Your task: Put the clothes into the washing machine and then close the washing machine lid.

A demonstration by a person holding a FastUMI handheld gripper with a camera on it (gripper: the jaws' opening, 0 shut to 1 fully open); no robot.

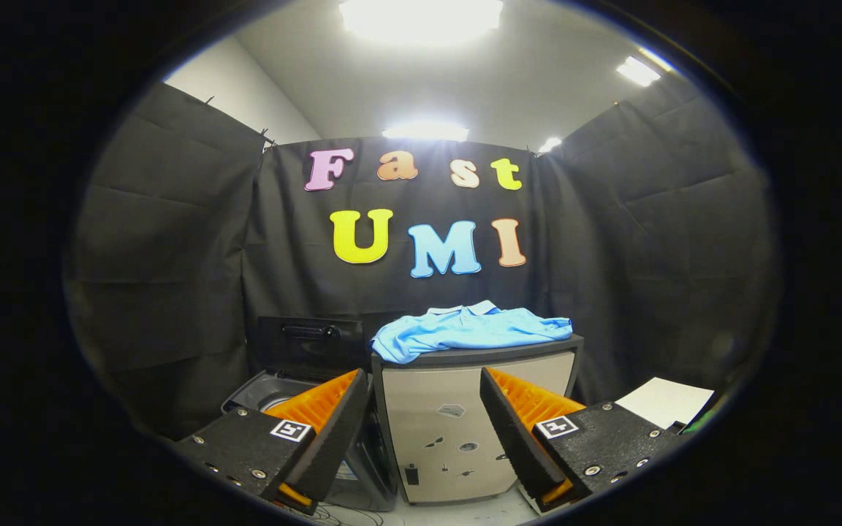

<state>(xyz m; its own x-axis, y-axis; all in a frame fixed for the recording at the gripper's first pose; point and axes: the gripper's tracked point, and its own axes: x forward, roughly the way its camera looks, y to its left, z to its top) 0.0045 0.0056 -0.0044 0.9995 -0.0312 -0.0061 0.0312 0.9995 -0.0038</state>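
Note:
A light blue polo shirt (468, 330) lies crumpled on top of a beige cabinet (457, 431) straight ahead, well beyond my fingers. To the cabinet's left stands the washing machine (260, 394), its dark lid (309, 345) raised upright against the booth wall and part of the drum opening showing behind my left finger. My gripper (425, 416) is open, with a wide gap between the fingers and nothing held. The cabinet front shows through that gap.
Black cloth walls close the booth on three sides. A white sheet (666, 400) lies on a surface low at the right, just past my right finger. Pale floor (465, 511) shows under the cabinet.

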